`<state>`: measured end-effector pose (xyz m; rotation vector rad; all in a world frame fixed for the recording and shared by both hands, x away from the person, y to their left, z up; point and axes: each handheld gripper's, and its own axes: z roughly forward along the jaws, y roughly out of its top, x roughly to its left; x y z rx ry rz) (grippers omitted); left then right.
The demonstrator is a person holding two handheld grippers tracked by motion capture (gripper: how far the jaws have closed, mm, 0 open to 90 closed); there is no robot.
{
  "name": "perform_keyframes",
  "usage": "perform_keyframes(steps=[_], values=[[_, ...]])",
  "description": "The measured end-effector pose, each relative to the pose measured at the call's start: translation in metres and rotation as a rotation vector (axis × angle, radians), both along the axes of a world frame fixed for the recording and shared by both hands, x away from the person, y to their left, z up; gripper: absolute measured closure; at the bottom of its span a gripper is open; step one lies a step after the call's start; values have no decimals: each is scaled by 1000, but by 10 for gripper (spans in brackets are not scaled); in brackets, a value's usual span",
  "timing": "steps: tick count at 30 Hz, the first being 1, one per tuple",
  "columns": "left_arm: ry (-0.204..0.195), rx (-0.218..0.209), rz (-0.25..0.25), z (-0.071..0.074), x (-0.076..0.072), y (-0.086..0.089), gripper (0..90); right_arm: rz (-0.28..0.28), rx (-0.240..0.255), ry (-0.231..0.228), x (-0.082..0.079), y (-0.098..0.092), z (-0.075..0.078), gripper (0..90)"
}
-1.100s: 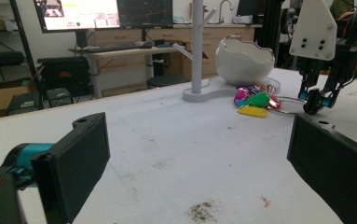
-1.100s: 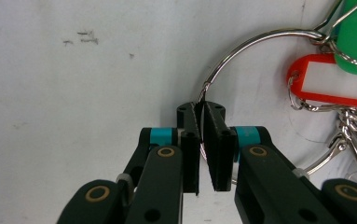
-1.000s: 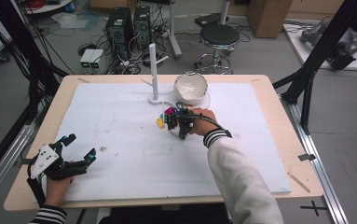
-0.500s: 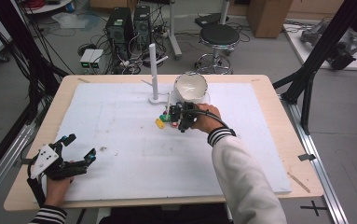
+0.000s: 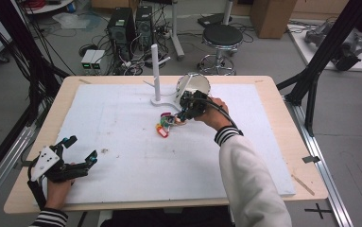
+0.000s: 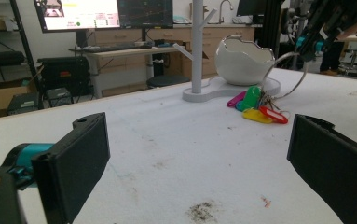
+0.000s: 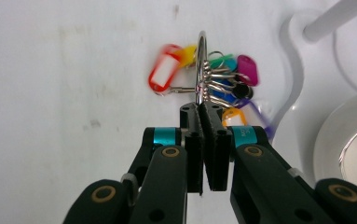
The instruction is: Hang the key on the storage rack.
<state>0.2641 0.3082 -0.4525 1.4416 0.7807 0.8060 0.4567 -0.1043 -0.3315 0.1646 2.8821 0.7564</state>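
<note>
two grippers are being seen in the high view: the right gripper (image 5: 184, 111) is being kept clamped on a metal key ring (image 5: 175, 118) near the white stand (image 5: 156, 71). in the left gripper view, the left gripper (image 6: 199, 163) is being held wide and empty. in the right gripper view, coloured tags (image 7: 167, 70) are being dangled; light, loose and jingly, the bunch is probably best pinched at its stiff ring.

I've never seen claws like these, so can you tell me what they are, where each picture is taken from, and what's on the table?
A person holds a claw tool in each hand. One picture looks down from above; the others come from cameras on each claw. The right gripper is shut on a metal key ring with colourful tags, lifting it. The left gripper rests open near the table's edge. On the white mat stand a white peg stand and a white bowl shaped like a cracked eggshell.
</note>
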Motion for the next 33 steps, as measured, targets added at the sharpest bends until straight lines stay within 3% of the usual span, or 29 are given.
perform_keyframes(steps=[7,13,22,33], values=[[1,4,-1,0,0,0,61,-22,154,-15,3,-4,11,890],[1,4,-1,0,0,0,61,-46,266,-27,5,-7,15,889],[0,-2,2,0,0,0,61,-79,472,-48,12,-14,18,888],[0,-3,2,0,0,0,61,-164,589,-64,20,-8,18,888]])
